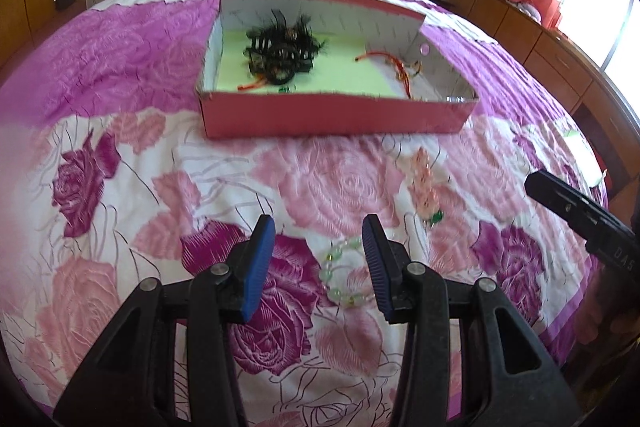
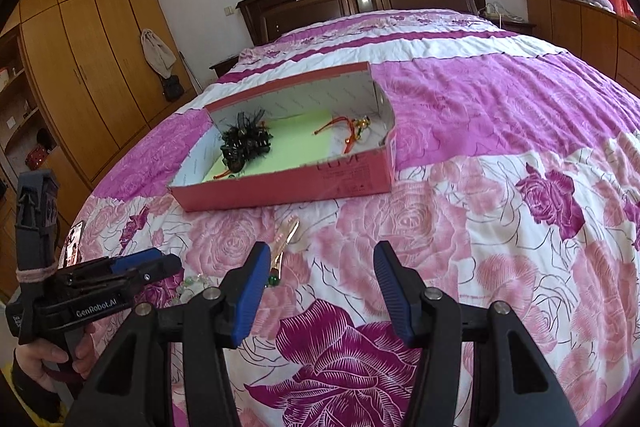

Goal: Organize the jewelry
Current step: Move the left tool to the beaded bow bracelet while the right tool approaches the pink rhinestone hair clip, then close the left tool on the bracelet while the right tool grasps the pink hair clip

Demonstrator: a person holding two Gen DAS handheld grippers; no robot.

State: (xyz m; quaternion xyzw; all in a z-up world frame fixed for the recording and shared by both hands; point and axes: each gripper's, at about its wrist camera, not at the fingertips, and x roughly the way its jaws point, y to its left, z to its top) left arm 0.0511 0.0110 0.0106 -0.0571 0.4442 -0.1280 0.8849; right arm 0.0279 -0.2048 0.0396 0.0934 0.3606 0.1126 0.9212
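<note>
Pickup step judged: left tongs (image 1: pixel 318 259) spread over bead bracelet (image 1: pixel 340 275), closing needed; right tongs (image 2: pixel 318 283) spread, empty, box (image 1: pixel 336 119) at 12 o'clock.

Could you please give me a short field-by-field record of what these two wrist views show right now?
setting: floral bedspread on a bed
container: open red box, green liner
in box: black hair accessories; red cord jewelry
loose on bed: green bead bracelet; pink hair clip
left gripper: open, empty, bracelet lies between its fingers
right gripper: open, empty, just right of the clip
</note>
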